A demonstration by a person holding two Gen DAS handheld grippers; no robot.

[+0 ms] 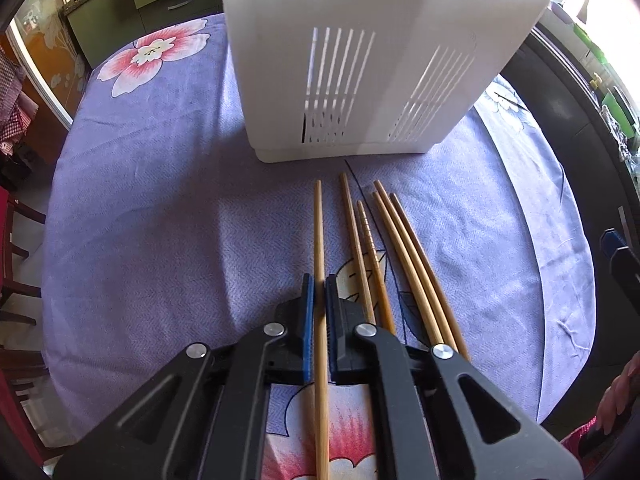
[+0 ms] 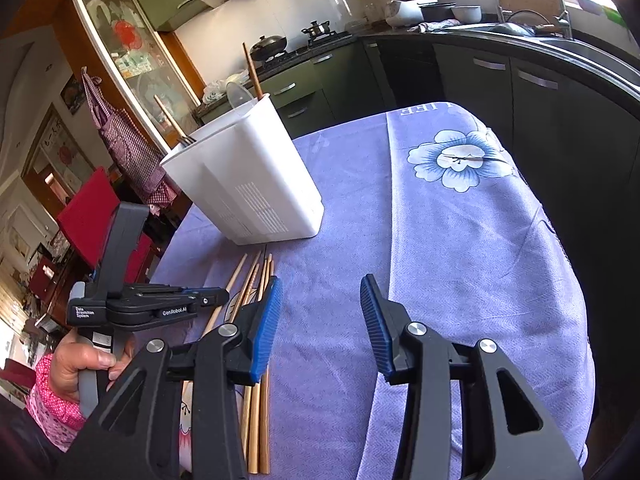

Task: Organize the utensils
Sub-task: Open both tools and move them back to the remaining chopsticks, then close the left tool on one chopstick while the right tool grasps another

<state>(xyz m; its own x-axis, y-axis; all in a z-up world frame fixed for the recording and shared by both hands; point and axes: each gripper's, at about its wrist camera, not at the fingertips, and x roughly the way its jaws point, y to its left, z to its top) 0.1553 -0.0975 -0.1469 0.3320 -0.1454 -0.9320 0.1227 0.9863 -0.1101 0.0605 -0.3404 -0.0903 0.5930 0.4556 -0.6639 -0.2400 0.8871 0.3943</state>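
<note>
The left gripper (image 1: 319, 292) is clamping one chopstick (image 1: 319, 232) lying on the worktop (image 1: 160, 220), at 6 o'clock from the white holder (image 1: 360, 60); the right gripper (image 2: 318, 300) is hovering half-open, empty.

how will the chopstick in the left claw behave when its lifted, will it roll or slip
The chopstick looks like a thin, stiff bamboo rod, so it should probably lift straight without sagging. The left claw pinches it well back from its tip, so the long front end may dip or pivot. It looks smooth and round, so it could slide in the pads or roll on the cloth if dropped.
</note>
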